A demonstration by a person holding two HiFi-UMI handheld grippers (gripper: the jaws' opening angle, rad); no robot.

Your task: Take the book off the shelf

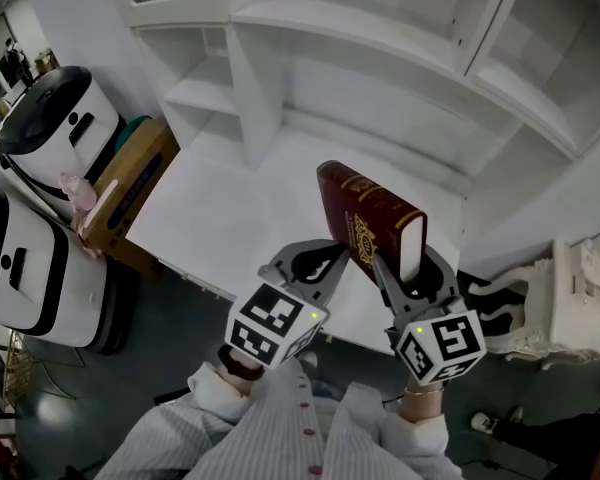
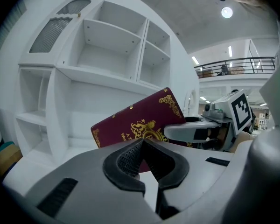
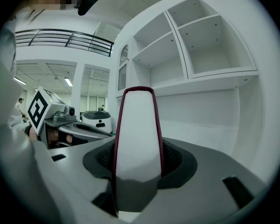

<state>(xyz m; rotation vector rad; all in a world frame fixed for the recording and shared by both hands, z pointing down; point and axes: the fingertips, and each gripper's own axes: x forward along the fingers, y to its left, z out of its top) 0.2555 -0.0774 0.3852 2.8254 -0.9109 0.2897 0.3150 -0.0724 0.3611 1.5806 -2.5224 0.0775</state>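
1. Showing only in the right gripper view: the book (image 3: 136, 115) turning its white page edge to the camera, wedged between the spread jaws of the right gripper (image 3: 136, 148).
2. Showing only in the left gripper view: the maroon cover with gold ornament, side-on, in front of the shelf unit (image 2: 107, 55).
3. Counting one book, two grippers, and two white machines (image 1: 55, 118) left of the shelf unit.
4. Holding the book upright, clear of the shelves, just in front of the shelf unit.
5. Reaching forward alongside: left gripper (image 2: 142, 141), jaws pressed together on nothing, tips near the cover.
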